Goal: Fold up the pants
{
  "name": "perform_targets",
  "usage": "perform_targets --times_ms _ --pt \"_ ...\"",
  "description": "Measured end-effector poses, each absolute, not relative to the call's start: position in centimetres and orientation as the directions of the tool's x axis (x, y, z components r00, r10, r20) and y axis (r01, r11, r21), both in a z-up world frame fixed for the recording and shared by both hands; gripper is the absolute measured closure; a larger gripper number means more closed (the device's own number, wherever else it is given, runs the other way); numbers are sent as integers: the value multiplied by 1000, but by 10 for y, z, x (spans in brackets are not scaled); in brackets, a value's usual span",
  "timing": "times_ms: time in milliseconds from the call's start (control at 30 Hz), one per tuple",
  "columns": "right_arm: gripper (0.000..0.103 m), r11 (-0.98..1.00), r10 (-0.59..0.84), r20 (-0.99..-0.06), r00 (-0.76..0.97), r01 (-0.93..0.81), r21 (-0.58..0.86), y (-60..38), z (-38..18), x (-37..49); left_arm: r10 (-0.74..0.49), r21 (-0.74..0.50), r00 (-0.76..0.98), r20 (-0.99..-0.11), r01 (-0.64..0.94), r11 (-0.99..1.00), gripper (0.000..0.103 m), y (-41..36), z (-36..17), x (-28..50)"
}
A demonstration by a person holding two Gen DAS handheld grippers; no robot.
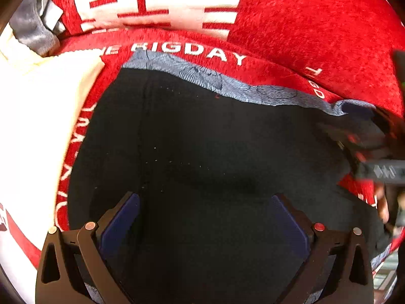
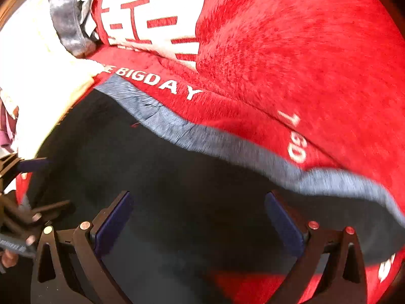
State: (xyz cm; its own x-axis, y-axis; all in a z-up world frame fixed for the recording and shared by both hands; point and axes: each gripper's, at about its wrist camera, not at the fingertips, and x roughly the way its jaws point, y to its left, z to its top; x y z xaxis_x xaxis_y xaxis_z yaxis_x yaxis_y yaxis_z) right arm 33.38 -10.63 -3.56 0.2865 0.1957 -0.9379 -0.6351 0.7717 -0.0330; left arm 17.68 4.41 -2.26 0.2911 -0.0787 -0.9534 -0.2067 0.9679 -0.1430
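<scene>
Spreading wide over dark cloth, the left gripper (image 1: pixel 202 217) shows both blue-padded fingers (image 1: pixel 119 225) well apart with nothing between them but the black fabric pants (image 1: pixel 202 152) lying beneath. The right gripper (image 2: pixel 200 217) stands the same way — jaws wide, holding nothing, hovering over the same dark garment (image 2: pixel 152 190). The pants lie flat on the fuzzy red blanket with white lettering (image 1: pixel 316 25), their far edge trimmed by a blue-grey patterned band (image 1: pixel 227 83) that runs just below the white words on the blanket. In the right wrist view that band (image 2: pixel 227 141) is blurred and its right end curls over the pants. Left of the pants lies a cream-white cloth (image 1: pixel 38 114), touching the blanket's edge. Beyond it, at the blanket's far left corner, sits a crumpled grey fabric bundle (image 1: pixel 35 25) — details there are too blurred to tell.
</scene>
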Motion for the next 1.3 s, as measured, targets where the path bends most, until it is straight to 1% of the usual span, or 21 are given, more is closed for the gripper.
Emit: perform_targets --times_ms 133,300,400,433,467,500,533,600,733,833,900,1000,1067,1200,1267,1300 --pt "0 724 174 -958 228 -690 -32 -93 -67 372 -72 -133 287 -955 -199 971 0 43 -27 181" --pt "0 683 140 -983 117 -730 10 -87 -106 399 -90 -145 282 -955 -182 973 0 43 -27 186" --pt "1 658 171 -979 110 -752 30 -85 -109 402 -94 -149 277 -956 -185 971 0 42 -30 188" --pt "10 652 179 -979 102 -757 40 -84 -107 402 -96 -151 275 -957 -188 970 0 43 -30 189" --pt "21 641 196 -975 102 -766 48 -84 -103 401 -101 -158 274 -956 -194 968 0 44 -30 190" --pt "60 630 226 -971 83 -772 81 -84 -99 400 -108 -167 275 -955 -199 966 0 44 -30 190" --pt "77 632 236 -969 70 -769 99 -85 -96 397 -121 -182 276 -953 -207 961 0 46 -29 192" --pt "85 607 216 -972 90 -792 61 -82 -96 386 -153 -218 275 -949 -221 951 0 48 -27 198" --pt "87 607 195 -956 218 -792 -57 -82 -88 359 -195 -280 289 -937 -291 915 0 56 -17 213" --pt "87 631 225 -927 301 -769 -97 -84 -76 336 -235 -333 303 -924 -331 883 0 63 -12 232" --pt "87 643 242 -901 359 -755 -129 -90 -68 319 -235 -342 302 -924 -379 860 0 70 -12 252" --pt "87 648 240 -868 435 -737 -190 -97 -50 292 -289 -395 286 -914 -452 800 0 81 -19 279" --pt "87 648 232 -851 471 -727 -226 -92 -34 287 -294 -406 290 -910 -494 769 0 84 -20 290" --pt "87 637 202 -812 548 -703 -316 -86 -31 262 -299 -423 308 -903 -519 743 0 79 -20 302" --pt "93 640 197 -798 569 -691 -335 -86 -31 254 -312 -425 293 -904 -526 737 0 74 -27 305" --pt "95 646 198 -790 581 -683 -340 -87 -29 249 -308 -410 274 -911 -535 739 0 72 -33 308"
